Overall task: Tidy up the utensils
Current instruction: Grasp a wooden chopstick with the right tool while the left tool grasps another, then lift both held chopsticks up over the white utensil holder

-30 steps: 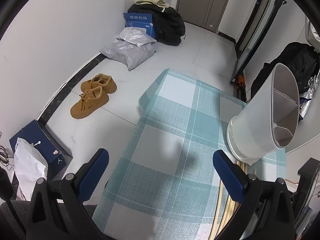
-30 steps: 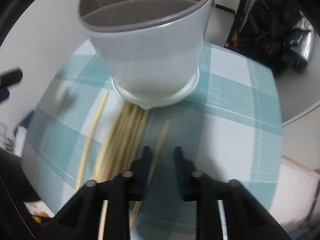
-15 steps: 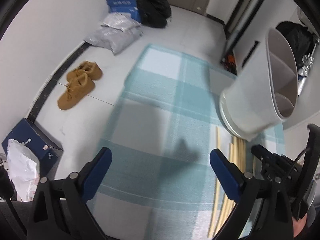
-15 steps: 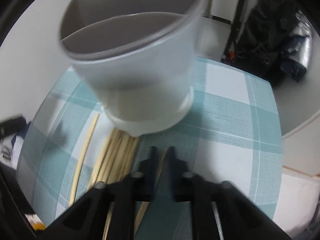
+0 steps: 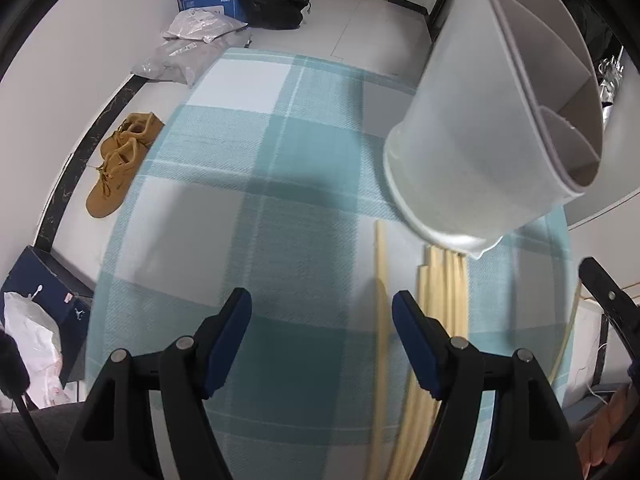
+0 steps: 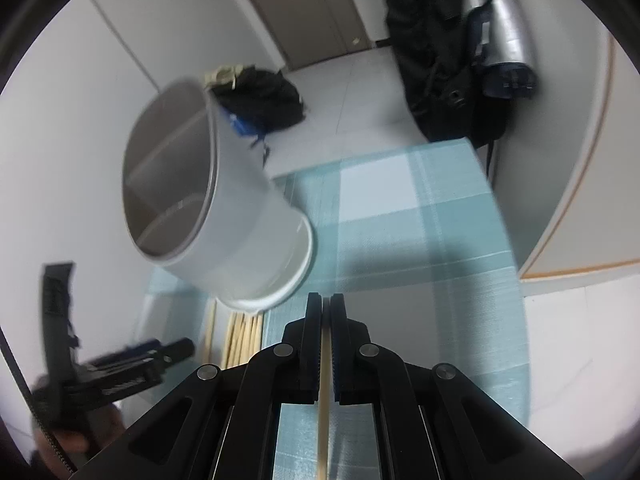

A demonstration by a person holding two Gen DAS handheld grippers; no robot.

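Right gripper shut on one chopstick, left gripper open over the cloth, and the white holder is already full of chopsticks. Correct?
Not quite. The white holder is empty: the left wrist view looks into its divided compartments and shows no chopsticks. The rest holds: the right gripper is shut on one chopstick, and the left gripper is open over the cloth, with the other chopsticks lying there.

The white holder (image 5: 492,128) is running off the top edge of the left wrist view, and its base is covering the far ends of the bundled chopsticks (image 5: 444,280). In the right wrist view, the right gripper (image 6: 326,312) is hiding most of the single chopstick (image 6: 323,420) it is pinching. The left gripper (image 6: 120,364) there is showing only as a blur near the tablecloth's (image 6: 420,240) left edge.
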